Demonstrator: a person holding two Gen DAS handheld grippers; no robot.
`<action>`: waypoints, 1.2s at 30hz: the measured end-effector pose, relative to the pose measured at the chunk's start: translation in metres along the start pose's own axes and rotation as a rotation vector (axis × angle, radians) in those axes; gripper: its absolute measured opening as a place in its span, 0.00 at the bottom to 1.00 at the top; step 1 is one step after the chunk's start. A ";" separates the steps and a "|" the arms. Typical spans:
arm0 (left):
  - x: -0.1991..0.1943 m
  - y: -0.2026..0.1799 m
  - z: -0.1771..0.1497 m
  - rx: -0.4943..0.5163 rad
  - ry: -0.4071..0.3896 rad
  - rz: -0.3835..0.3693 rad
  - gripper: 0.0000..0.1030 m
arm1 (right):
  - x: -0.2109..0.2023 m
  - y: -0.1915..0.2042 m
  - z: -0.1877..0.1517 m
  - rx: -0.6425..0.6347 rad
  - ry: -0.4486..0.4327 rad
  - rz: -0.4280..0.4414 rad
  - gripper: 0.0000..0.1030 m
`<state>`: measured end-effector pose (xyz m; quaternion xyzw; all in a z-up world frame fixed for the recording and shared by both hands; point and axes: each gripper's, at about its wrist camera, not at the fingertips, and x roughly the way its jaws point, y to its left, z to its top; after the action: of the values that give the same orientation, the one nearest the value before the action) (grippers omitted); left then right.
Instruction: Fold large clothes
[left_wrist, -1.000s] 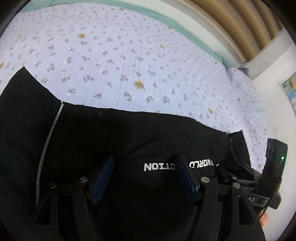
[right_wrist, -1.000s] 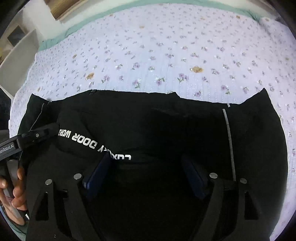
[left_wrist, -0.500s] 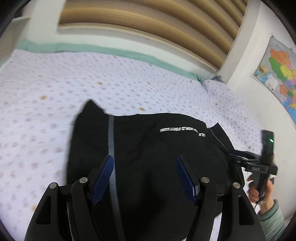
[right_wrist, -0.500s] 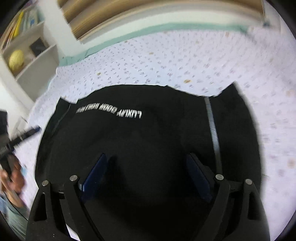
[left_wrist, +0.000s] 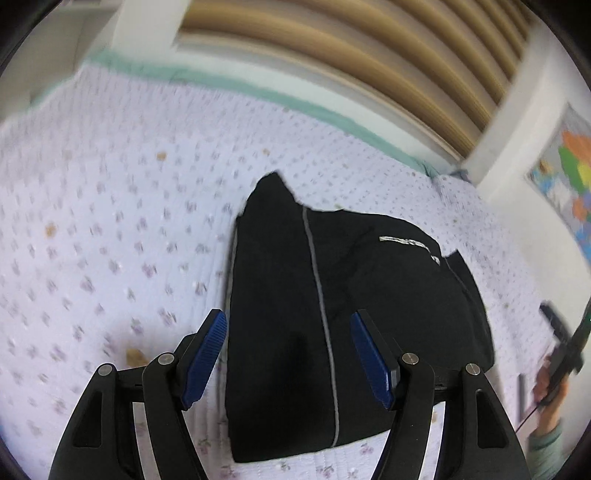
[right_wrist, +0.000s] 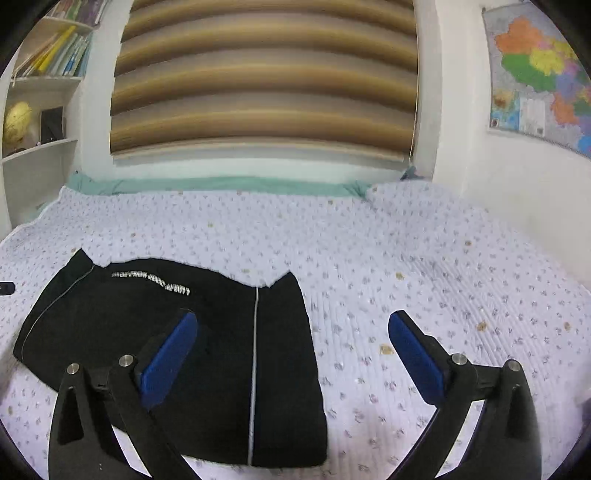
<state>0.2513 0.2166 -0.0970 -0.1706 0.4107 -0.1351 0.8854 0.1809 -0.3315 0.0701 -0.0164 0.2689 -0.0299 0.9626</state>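
A black garment (left_wrist: 332, 314) with a thin grey stripe and white lettering lies folded on the flowered bed quilt (left_wrist: 110, 240). My left gripper (left_wrist: 288, 350) hovers above its near left part, open, the blue pads (left_wrist: 207, 350) clear of the cloth. In the right wrist view the same garment (right_wrist: 184, 350) lies at the lower left. My right gripper (right_wrist: 293, 350) hangs over the garment's right edge with its jaws opening wide and nothing between them. A hand (left_wrist: 546, 387) at the far right of the left wrist view holds the right gripper.
The pale flowered quilt (right_wrist: 424, 277) spreads to the right of the garment. A green sheet edge (right_wrist: 221, 182) runs along the back. Behind stand a striped blind (right_wrist: 266, 81), a wall map (right_wrist: 535, 74), and a shelf (right_wrist: 40, 110) with books and a globe.
Both grippers have pulled back and risen off the garment, so the whole folded piece and the back wall now show. The right jaws stand wider apart.
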 end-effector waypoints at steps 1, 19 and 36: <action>0.009 0.010 0.001 -0.050 0.019 -0.006 0.69 | 0.000 -0.004 -0.002 0.012 0.012 0.008 1.00; 0.110 0.059 -0.026 -0.243 0.112 -0.385 0.69 | 0.144 -0.067 -0.077 0.301 0.432 0.252 1.00; 0.116 0.065 -0.018 -0.295 0.142 -0.542 0.67 | 0.194 -0.098 -0.106 0.560 0.525 0.788 0.97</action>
<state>0.3167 0.2277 -0.2133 -0.3906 0.4263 -0.3167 0.7519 0.2868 -0.4437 -0.1162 0.3501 0.4675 0.2592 0.7692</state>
